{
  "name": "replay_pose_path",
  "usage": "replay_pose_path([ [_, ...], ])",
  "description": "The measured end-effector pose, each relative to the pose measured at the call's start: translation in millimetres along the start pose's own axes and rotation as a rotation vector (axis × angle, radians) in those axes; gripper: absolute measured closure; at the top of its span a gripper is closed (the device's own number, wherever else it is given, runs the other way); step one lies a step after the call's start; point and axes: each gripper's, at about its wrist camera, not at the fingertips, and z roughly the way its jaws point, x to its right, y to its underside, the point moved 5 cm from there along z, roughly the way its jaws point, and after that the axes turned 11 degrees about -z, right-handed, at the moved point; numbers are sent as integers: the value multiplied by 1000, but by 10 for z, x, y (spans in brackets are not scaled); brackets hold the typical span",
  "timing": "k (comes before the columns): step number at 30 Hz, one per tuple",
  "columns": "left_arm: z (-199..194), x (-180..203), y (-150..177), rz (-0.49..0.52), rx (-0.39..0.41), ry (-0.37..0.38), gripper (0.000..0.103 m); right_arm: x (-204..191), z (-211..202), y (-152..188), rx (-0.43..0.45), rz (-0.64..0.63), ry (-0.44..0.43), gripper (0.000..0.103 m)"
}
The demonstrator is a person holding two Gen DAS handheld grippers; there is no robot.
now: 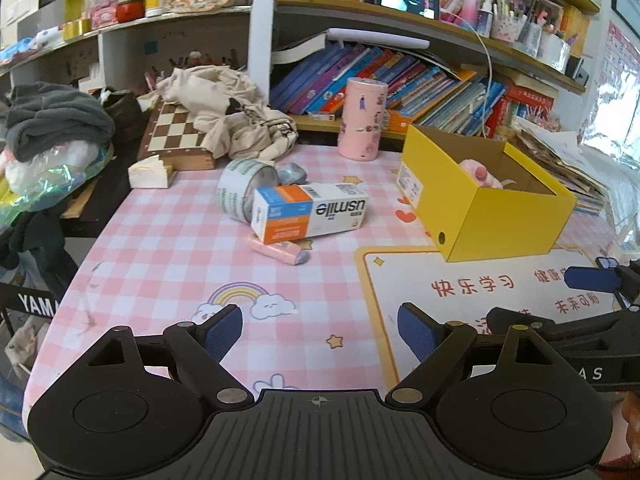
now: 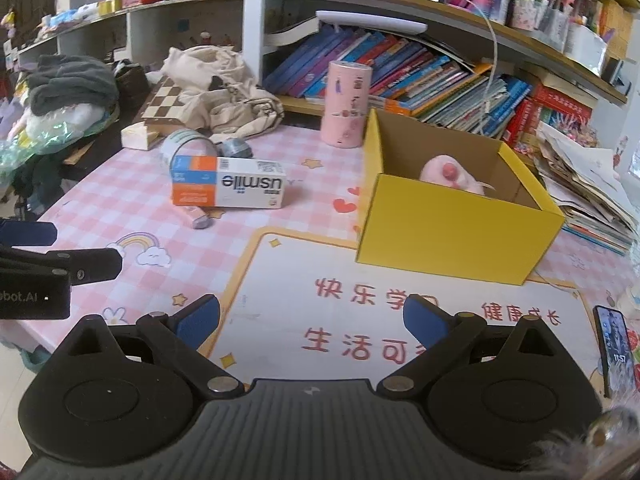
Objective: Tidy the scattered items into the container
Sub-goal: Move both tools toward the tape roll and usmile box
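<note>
A yellow cardboard box [image 1: 500, 216] [image 2: 452, 232] stands open on the pink checked table, with a pink plush toy [image 1: 480, 174] [image 2: 448, 176] inside. To its left lie a white and orange usmile box [image 1: 310, 212] [image 2: 230, 188], a small pink tube [image 1: 278, 249] [image 2: 198, 216] in front of it, a roll of clear tape [image 1: 244, 188] [image 2: 186, 144] and a grey crumpled item [image 1: 292, 173] [image 2: 236, 147] behind it. My left gripper [image 1: 320, 336] is open and empty, near the table's front. My right gripper [image 2: 312, 320] is open and empty over the white mat.
A tall pink canister [image 1: 362, 118] [image 2: 347, 104] stands behind the box. A chessboard [image 1: 176, 132], beige cloth [image 1: 224, 108] and a clothes pile [image 1: 52, 128] fill the back left. Books line the shelf [image 1: 420, 84]. A phone [image 2: 616, 348] lies at the right edge.
</note>
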Motion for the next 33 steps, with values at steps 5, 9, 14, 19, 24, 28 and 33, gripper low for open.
replay_pose_path([
  [5,-16,-94,-1,-23,2,-15,16,-114,26,-51,-2,-27,-23,4],
  [9,-3,-157,8,-44,-3,-30,16,-189,70,-77,-7,-53,-46,4],
  [14,40,-193,15,-60,-13,-43,16,-243,132,-87,-17,-77,-76,4],
  [19,118,-207,-3,-68,-26,-58,16,-245,234,-115,-25,-86,-102,4],
  [24,203,-245,-67,-86,-27,-84,16,-228,366,-208,-23,-104,-128,4],
  [28,294,-263,-124,-103,-31,-104,16,-227,483,-292,-22,-133,-154,4],
  [33,413,-276,-188,-122,-38,-121,16,-211,632,-389,-23,-164,-184,4],
])
